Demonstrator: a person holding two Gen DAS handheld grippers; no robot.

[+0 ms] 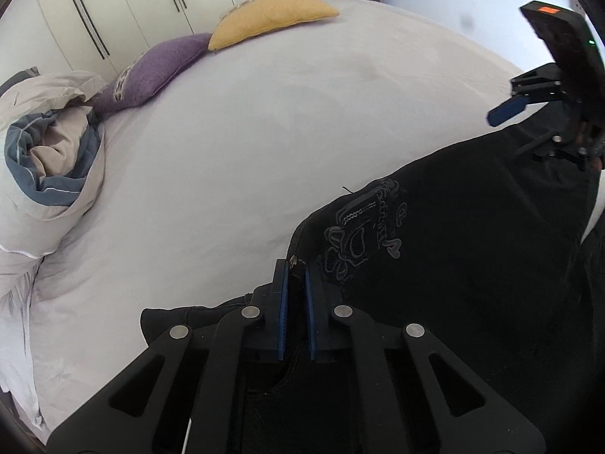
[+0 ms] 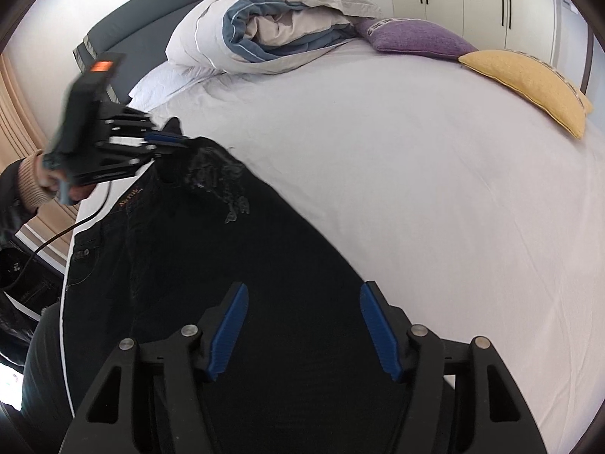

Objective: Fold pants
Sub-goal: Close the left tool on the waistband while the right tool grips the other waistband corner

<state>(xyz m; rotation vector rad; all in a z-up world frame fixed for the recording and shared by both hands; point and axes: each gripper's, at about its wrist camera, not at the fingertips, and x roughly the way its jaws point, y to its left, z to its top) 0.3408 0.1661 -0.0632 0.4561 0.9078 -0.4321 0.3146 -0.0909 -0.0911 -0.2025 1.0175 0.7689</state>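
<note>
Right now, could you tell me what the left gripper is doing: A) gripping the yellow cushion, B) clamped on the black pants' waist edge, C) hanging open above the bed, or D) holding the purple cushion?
B: the left gripper is shut on the black embroidered pants at their waist edge.

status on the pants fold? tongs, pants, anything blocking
Left tongs shut on pants at the embroidered corner. Right tongs open, over the pants. Pants spread on bed. Nothing in the way; pillows off at far edge.
</note>
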